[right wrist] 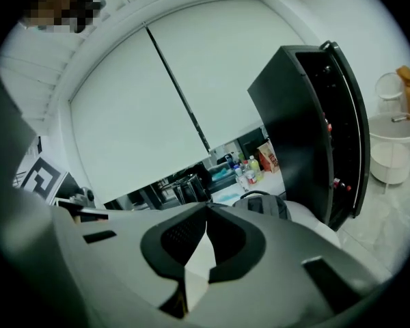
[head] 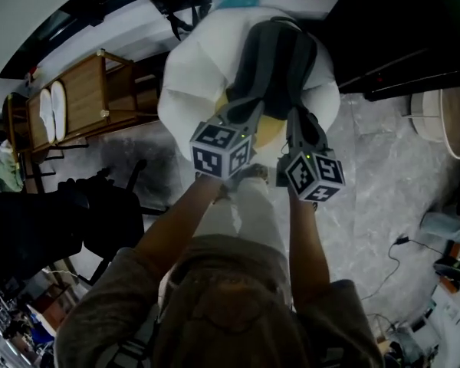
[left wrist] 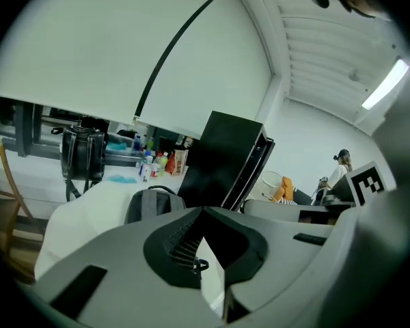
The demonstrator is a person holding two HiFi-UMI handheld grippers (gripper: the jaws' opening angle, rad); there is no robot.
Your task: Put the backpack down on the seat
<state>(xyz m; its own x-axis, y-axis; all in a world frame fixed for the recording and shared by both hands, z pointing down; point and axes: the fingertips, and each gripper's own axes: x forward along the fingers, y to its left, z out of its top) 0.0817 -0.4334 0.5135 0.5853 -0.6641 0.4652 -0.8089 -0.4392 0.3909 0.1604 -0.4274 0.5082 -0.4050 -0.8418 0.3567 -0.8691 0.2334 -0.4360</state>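
Both grippers are pressed together with nothing in them. The left gripper and the right gripper are held side by side at chest height, and each gripper's own view shows the dark pads meeting at the tips around empty air.

Straight ahead at 12 o'clock, clear of both tips, the backpack lies on the seat, a big white beanbag. The grey bag is sunk into its hollow, so I'd say the job looks done.

The bag looks like soft fabric, part-filled and probably not heavy. It should slump and fold when lifted rather than keep its shape. It doesn't look slippery or breakable. The best hold would be the top loop, which stands up at the far end, or else a shoulder strap. A pinch of loose cloth would likely slide.

Further out, a black cabinet stands at 2 o'clock and a wooden rack at 10. A dark bag sits on the counter at 11, beside some bottles.
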